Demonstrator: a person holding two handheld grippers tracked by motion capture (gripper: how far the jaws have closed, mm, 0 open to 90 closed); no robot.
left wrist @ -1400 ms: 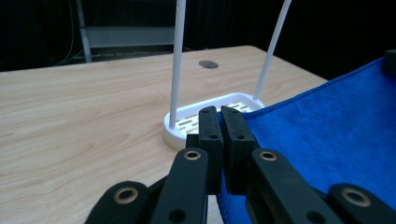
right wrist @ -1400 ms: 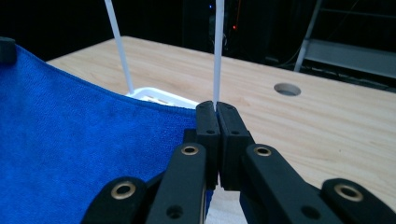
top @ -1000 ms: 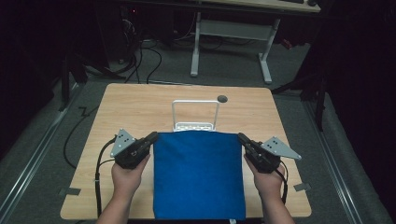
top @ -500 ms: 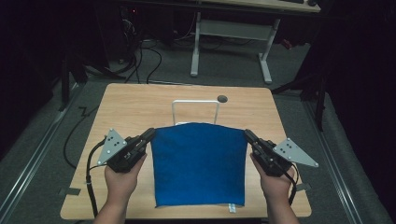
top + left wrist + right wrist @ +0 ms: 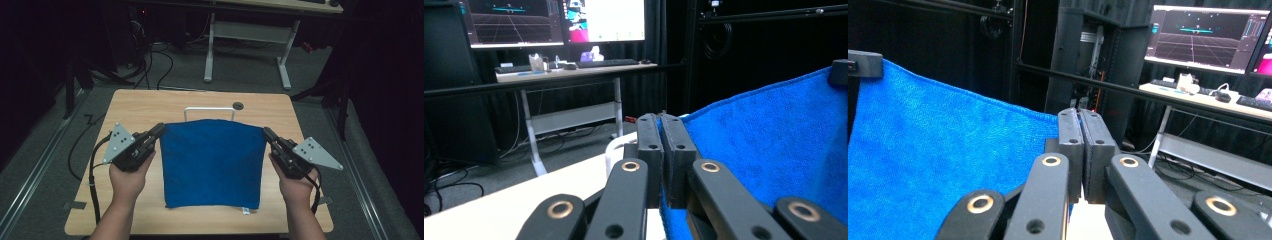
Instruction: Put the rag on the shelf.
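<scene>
Pinching blue towel (image 5: 212, 162), both claws closed

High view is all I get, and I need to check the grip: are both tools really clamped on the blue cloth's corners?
Observer: Yes. The left tool has its jaws pressed together on the blue cloth at its corner.
Operator: And the right?
Observer: The right tool is shut too, with the cloth's edge caught between its jaws.
Operator: Anything beyond the table?
Observer: A desk with a keyboard under lit monitors.
</scene>
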